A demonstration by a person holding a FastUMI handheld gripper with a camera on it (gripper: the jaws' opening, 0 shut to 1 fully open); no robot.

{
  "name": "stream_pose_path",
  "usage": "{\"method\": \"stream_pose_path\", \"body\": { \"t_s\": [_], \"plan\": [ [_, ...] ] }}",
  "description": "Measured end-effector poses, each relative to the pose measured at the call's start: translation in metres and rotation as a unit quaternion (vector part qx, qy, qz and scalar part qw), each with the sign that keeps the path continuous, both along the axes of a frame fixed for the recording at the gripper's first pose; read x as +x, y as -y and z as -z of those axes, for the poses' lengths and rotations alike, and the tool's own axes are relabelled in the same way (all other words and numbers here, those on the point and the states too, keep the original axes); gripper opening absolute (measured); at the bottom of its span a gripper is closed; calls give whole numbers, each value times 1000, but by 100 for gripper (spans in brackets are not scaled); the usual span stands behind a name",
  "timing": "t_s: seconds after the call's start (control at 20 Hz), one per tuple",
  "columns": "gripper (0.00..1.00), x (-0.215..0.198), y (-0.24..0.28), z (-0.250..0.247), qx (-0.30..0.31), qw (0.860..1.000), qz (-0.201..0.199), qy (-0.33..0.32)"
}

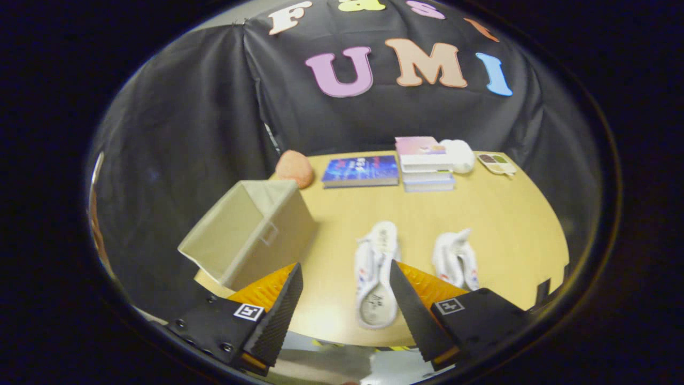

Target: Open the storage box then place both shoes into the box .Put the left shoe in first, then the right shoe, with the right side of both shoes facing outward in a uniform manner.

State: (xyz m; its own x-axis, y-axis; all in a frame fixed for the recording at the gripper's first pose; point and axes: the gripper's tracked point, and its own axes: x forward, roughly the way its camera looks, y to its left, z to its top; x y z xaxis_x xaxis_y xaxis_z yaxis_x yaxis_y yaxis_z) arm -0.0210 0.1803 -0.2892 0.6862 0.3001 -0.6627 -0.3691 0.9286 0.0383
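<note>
On yellow round bench (502, 214), beige fabric storage box (251, 232) lies tipped, mouth open, beyond left finger. Tongs (344, 299) released, holding nothing, above near white sneaker (375, 272), likely lining up for first grasp; second white sneaker (455, 258) just beside.

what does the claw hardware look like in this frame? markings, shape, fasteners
The claw has two wedge-shaped fingers with a finely ribbed grip texture on their inner faces. Each sits on a black block with small screws, and each block carries a square black-and-white tag. Ribbed orange panels lie behind the fingers. No cables visible.
</note>
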Motion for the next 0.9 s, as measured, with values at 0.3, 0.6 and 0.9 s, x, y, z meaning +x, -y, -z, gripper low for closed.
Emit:
{"method": "stream_pose_path", "body": {
  "t_s": [0.3,0.6,0.9],
  "plan": [
    [100,-9,58,75,-88,995,-10,-40],
    [94,14,65,135,-139,987,-33,-75],
    [83,45,52,149,-105,989,-22,-103]
  ]
}}
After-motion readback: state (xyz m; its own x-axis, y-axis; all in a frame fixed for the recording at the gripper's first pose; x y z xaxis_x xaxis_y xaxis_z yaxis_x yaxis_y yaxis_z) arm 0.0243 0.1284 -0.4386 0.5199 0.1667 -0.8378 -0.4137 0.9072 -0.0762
